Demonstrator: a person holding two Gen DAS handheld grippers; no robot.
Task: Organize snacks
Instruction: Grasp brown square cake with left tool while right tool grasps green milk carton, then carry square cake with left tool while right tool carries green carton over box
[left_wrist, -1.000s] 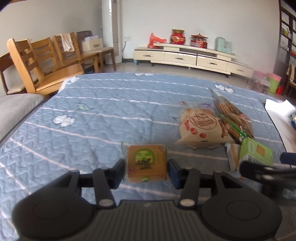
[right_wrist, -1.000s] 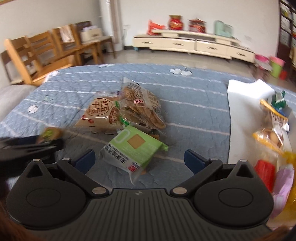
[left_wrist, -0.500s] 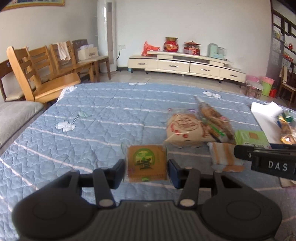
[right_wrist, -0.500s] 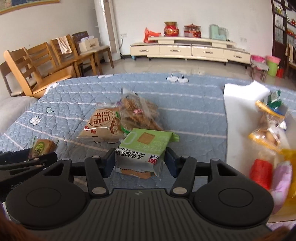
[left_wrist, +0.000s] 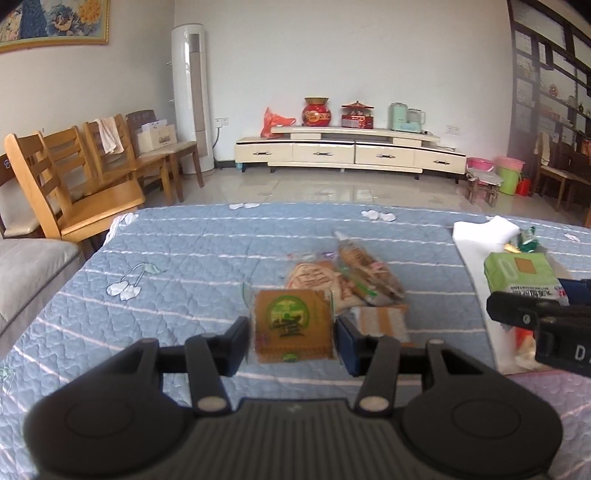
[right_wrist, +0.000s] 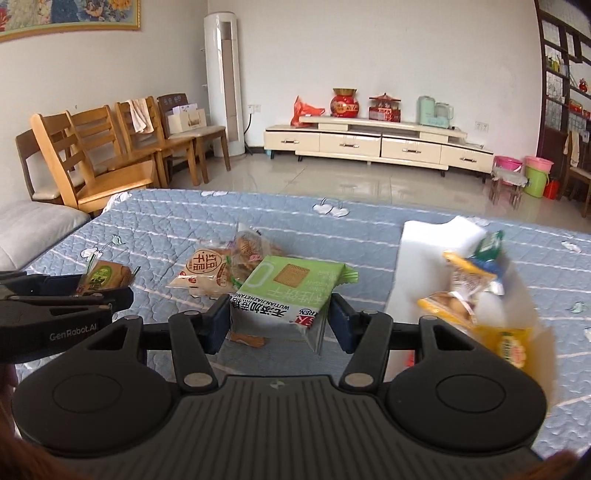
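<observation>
My left gripper (left_wrist: 291, 341) is shut on a small square orange snack pack with a green round label (left_wrist: 291, 325) and holds it above the blue quilted table (left_wrist: 184, 266). It also shows in the right wrist view (right_wrist: 105, 277). My right gripper (right_wrist: 277, 323) is shut on a green cracker pack (right_wrist: 284, 291), lifted off the table; the same pack shows at the right of the left wrist view (left_wrist: 521, 271). A beige round-label bag (right_wrist: 205, 271) and a clear bag of biscuits (right_wrist: 251, 249) lie on the table beyond.
A white tray (right_wrist: 436, 240) at the right holds several snacks, among them yellow bags (right_wrist: 465, 295) and a green packet (right_wrist: 489, 245). A small striped packet (left_wrist: 384, 321) lies on the table. Wooden chairs (left_wrist: 74, 177) stand at the left beyond the table edge.
My right gripper closed on the green cracker pack and lifted it toward the white tray. My left gripper rose with the orange pack still held.
</observation>
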